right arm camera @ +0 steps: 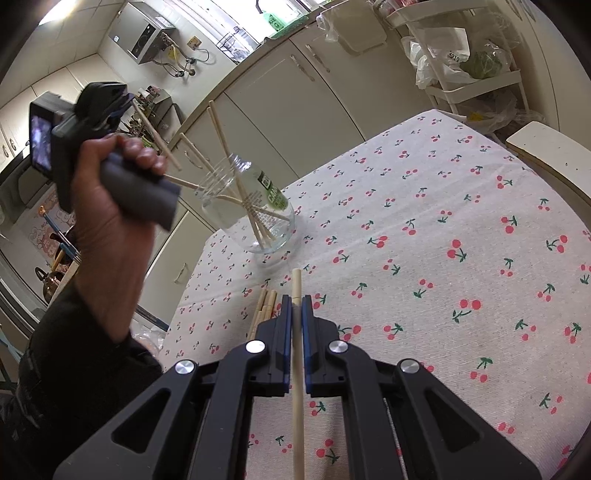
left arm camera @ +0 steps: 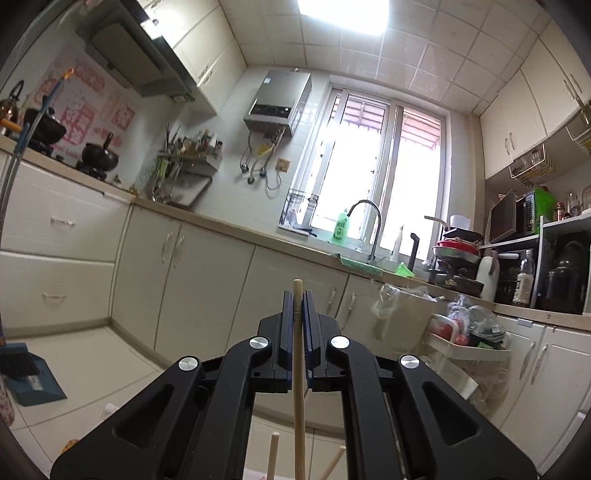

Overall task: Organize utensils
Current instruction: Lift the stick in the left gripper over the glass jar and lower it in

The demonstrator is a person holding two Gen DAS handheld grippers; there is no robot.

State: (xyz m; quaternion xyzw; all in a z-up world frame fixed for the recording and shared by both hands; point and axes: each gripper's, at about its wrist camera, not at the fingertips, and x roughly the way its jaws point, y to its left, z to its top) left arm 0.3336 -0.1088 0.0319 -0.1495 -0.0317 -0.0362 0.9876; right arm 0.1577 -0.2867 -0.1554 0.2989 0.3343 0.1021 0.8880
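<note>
Right wrist view: right gripper jaws clamp a chopstick over the table; left gripper clamps another chopstick; glass jar holds more; loose chopsticks beside.

Daylight floods through the white-framed sliding window, which is blown out to near white, and a square ceiling light panel glares as well. The room is evenly bright, with soft, faint shadows on the cherry-print cloth covering the desk. Both fisheye views bend straight cabinet lines and darken at the corners. The person's raised hand is slightly motion-blurred.
</note>
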